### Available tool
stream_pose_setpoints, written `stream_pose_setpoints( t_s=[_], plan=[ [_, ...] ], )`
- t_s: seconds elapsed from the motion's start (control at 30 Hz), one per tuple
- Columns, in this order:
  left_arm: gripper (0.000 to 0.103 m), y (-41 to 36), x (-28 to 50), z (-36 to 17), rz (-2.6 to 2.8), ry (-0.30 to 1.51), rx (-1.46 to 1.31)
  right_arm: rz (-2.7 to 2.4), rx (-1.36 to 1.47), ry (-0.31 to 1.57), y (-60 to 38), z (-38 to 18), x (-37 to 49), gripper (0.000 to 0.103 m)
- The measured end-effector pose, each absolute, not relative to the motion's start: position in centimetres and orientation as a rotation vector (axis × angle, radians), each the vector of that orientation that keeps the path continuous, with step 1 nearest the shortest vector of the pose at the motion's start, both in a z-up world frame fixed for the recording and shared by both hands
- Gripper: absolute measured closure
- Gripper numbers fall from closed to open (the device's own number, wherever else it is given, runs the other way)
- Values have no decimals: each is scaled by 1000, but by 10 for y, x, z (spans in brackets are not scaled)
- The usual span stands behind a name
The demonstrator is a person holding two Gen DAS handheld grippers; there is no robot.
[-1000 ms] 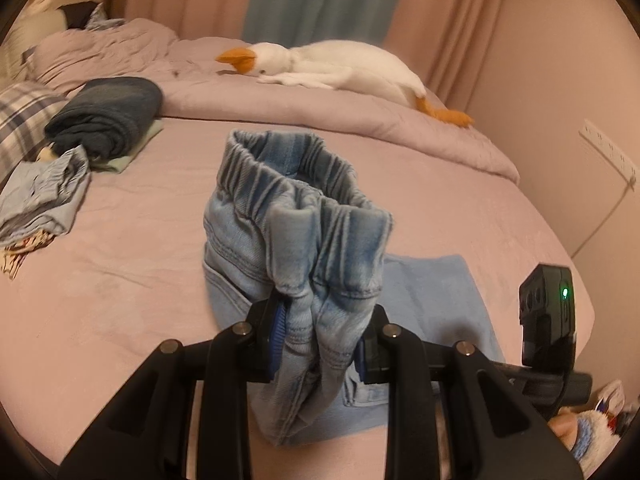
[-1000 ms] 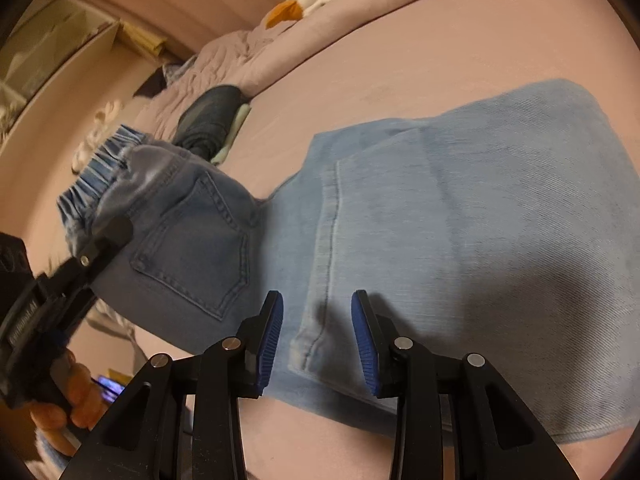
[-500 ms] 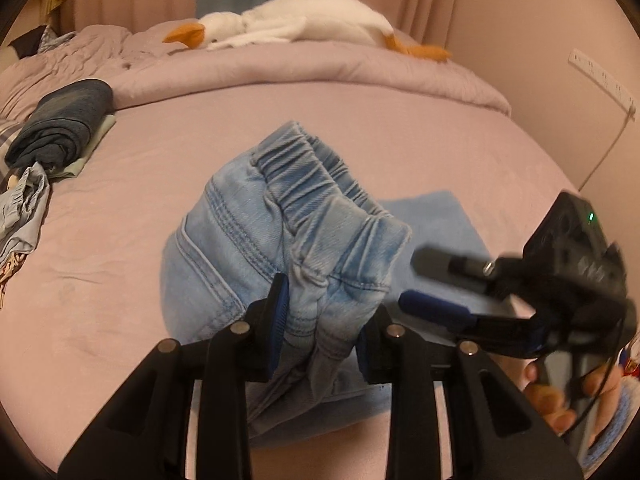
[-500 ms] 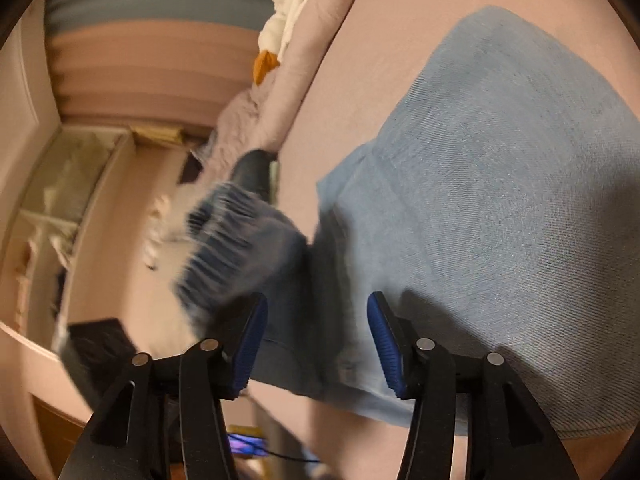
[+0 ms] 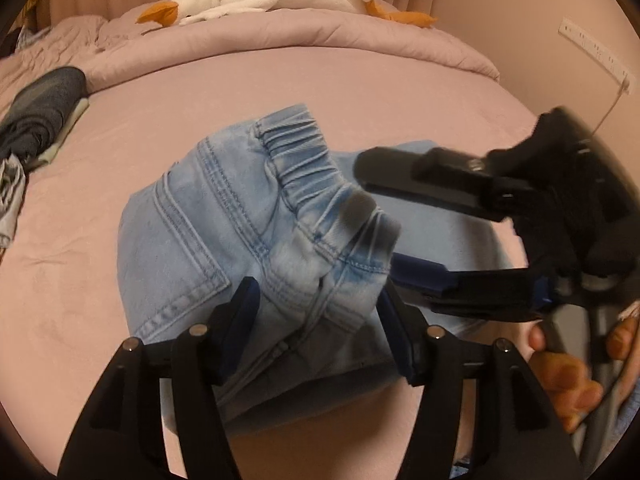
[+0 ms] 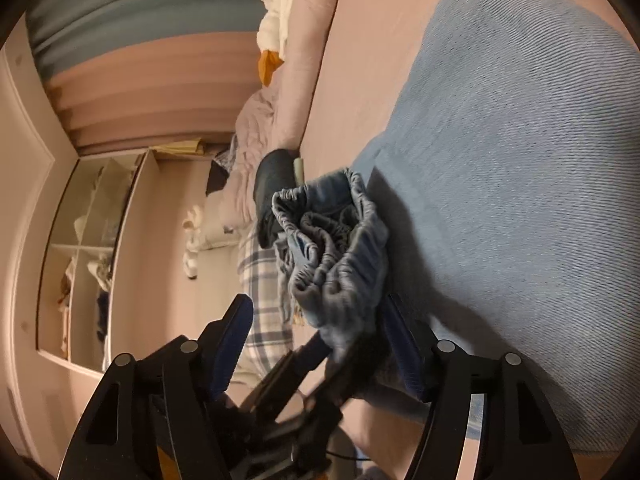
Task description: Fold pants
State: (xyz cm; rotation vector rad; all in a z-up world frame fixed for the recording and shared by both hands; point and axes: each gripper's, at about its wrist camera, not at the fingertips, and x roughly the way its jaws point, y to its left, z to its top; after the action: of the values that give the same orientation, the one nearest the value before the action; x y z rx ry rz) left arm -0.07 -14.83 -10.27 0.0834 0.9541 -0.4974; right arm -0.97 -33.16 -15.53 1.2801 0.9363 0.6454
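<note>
The left gripper (image 5: 320, 320) has its jaws released: both blue pads stand off the denim, though the bunched waist end of the pants (image 5: 248, 232) lies between them, sagging onto the bed (image 5: 360, 80). They have just been opening, and the cloth they pinched half a second ago is now free. The right gripper (image 6: 316, 344) is spread too, jaws just widened, with the gathered elastic waistband (image 6: 332, 240) sitting in the gap near the pad at 3 o'clock; I cannot tell whether that pad touches it. In the left wrist view the right gripper reaches in from 3 o'clock, one finger over the waistband and one under its edge.

The pants are soft, limp denim, light enough for one gripper yet thick where layers stack, so they should slump as soon as they are let go. The ribbed waistband and stitched seams look like the firmest places to pinch; the smooth leg panel (image 6: 520, 160) lying flat toward 1 o'clock would probably slide.

Against a second ago, the waist end no longer stands upright in a tight pinch but has tipped over and down onto the folded leg, and the right gripper has rolled in toward the waistband.
</note>
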Motion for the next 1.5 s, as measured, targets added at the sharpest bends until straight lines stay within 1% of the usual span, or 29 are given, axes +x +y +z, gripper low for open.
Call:
stream_pose_setpoints(
  t_s=[0.07, 0.13, 0.27, 0.47, 0.6, 0.63, 0.67, 0.77, 0.87, 1.03, 1.27, 1.37, 1.5],
  plan=[
    [38, -136, -7, -96, -532, 948, 14, 644, 1267, 949, -329, -154, -7, 35],
    [35, -117, -13, -90, -550, 947, -66, 641, 1257, 960, -330, -155, -7, 35],
    [35, -81, -19, -89, -483, 960, -141, 626, 1225, 983, -328, -154, -4, 35],
    [35, -35, -19, -105, -338, 1010, -232, 603, 1208, 1000, -328, -154, 0, 35],
    [35, -25, -24, -108, -314, 1018, -269, 505, 1071, 1031, -320, -144, 7, 35],
    [35, -26, -23, -108, -312, 1020, -271, 494, 1051, 1030, -318, -142, 8, 39],
    [35, -25, -24, -108, -311, 1021, -274, 488, 1022, 1028, -315, -139, 10, 49],
    [35, -24, -20, -109, -307, 1028, -284, 464, 929, 1017, -312, -131, 10, 64],
    [35, -23, -18, -111, -300, 1037, -289, 456, 850, 982, -311, -122, 6, 70],
    [35, -18, -15, -118, -287, 1053, -291, 474, 767, 901, -315, -98, -1, 71],
    [35, -27, -10, -123, -299, 1075, -278, 397, 743, 738, -361, -60, -22, 71],
    [35, -36, -7, -123, -321, 1083, -261, 342, 736, 728, -374, -64, -33, 71],
    [35, -49, -2, -122, -345, 1083, -221, 275, 802, 770, -391, -94, -46, 71]
  ],
)
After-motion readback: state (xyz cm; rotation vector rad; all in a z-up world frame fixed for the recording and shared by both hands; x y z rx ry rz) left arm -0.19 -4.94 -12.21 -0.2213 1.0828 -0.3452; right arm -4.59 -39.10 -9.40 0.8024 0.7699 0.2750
